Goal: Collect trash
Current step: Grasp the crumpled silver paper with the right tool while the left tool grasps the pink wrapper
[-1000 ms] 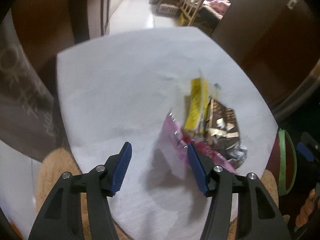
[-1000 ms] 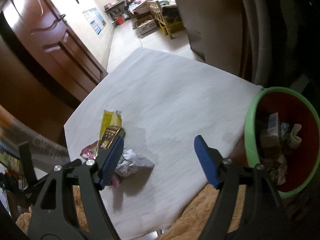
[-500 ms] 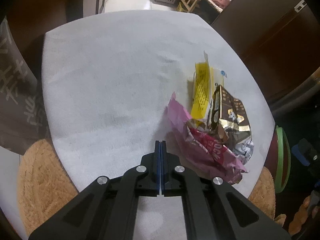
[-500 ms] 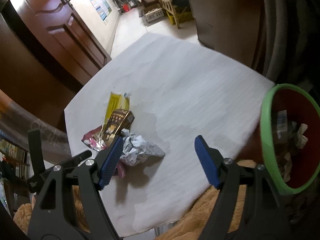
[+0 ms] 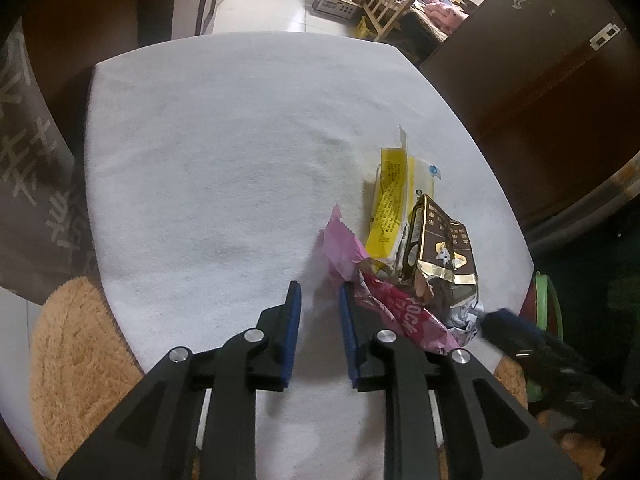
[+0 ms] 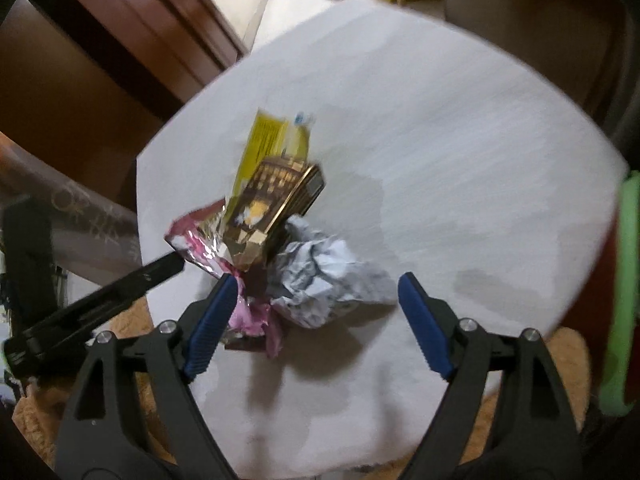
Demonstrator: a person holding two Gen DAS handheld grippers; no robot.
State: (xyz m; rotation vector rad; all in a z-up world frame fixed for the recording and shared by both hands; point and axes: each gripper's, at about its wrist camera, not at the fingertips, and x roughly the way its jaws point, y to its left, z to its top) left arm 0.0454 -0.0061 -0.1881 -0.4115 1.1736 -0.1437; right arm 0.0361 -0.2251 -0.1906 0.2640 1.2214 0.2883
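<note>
The left gripper (image 5: 319, 306), clamped shut on nothing half a second earlier, had just parted its jaws a little and stood empty at the near-left edge of the litter on the white-covered table (image 5: 224, 152), its right pad just beside the pink wrapper (image 5: 394, 312), whether touching could not be told. That failed pinch suggested a second try at the pink foil was coming. The pink wrapper ran lengthwise from the gripper's right pad toward the table's near-right edge. Beyond it the yellow packet (image 5: 394, 196) pointed away down the table, and the brown-and-gold carton (image 5: 440, 248) lay roughly alongside, its torn end toward the camera. To the right, the right gripper (image 6: 316, 300) had dropped closer over the heap as its jaws were opening wider; they straddled the crumpled white wrapper (image 6: 320, 276) without pressing it. The green-rimmed bin (image 6: 624, 280) waited past the table's right edge, so nothing here had yet been collected.
</note>
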